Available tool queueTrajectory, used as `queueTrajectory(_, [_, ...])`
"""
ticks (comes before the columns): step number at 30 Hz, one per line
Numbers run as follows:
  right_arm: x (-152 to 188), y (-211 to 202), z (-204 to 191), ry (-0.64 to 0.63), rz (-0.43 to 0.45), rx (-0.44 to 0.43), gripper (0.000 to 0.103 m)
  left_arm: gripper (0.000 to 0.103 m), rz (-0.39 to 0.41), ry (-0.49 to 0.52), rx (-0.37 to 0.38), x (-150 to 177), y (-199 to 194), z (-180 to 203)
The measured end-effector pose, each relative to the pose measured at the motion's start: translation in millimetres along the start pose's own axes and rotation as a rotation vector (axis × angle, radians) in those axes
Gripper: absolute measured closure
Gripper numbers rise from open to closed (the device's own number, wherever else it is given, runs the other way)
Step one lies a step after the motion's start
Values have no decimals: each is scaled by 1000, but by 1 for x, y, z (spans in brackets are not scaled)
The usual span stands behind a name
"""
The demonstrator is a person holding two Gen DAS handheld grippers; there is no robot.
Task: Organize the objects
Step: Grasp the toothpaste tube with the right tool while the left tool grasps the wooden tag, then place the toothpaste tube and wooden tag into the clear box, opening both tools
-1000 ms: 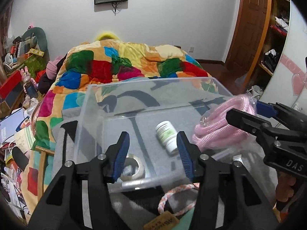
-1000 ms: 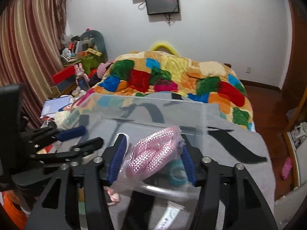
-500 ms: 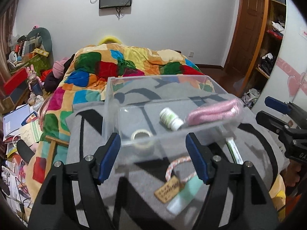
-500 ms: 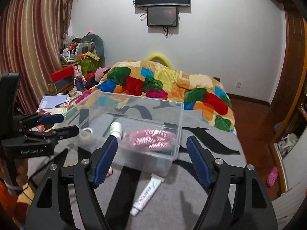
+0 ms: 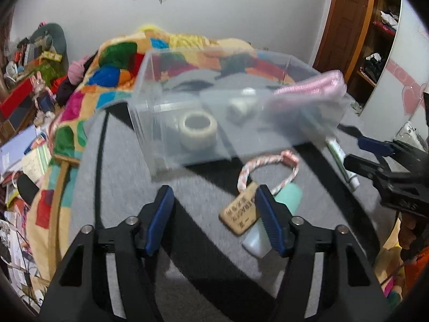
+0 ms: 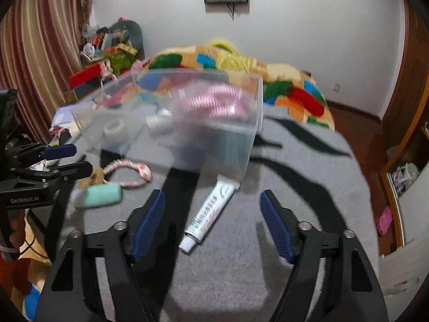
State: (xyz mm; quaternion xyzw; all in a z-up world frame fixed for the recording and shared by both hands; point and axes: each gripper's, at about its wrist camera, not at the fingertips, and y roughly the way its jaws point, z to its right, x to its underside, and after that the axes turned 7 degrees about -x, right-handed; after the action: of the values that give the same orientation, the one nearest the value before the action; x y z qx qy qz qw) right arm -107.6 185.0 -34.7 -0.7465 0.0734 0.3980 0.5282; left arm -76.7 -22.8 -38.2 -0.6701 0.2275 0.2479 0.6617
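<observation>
both the left tongs [image 5: 214, 216] and right tongs [image 6: 213, 221] gape apart, gripping nothing, near the clear box [image 5: 150, 86] holding pink rope [image 5: 308, 88].

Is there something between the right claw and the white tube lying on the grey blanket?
Nothing visible does. The right claw is open and empty, and the white tube lies flat on the grey blanket between its fingers. The clear box stands just behind the tube's far end.
</observation>
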Motion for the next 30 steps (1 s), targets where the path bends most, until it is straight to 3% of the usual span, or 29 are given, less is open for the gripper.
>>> queueTrajectory(3, [6, 14, 8, 42, -47, -26, 66, 46, 11, -2, 26, 5, -3, 1])
queueTrajectory(9, [14, 9, 4, 29, -33, -23, 88, 57, 20, 71, 48, 17, -8, 19])
queueTrajectory(13, [20, 3, -3, 9, -21, -39, 88, 63, 15, 101, 39, 20, -5, 27])
queueTrajectory(16, [22, -1, -10, 3, -9, -54, 88, 79, 34, 102, 54, 21, -8, 31])
queueTrajectory(17, [23, -3, -11, 3, -5, -63, 88, 93, 35, 101, 62, 21, -8, 32])
queueTrajectory(30, [6, -46, -36, -48, 124, -130, 88, 93, 134, 34, 68, 10, -41, 19])
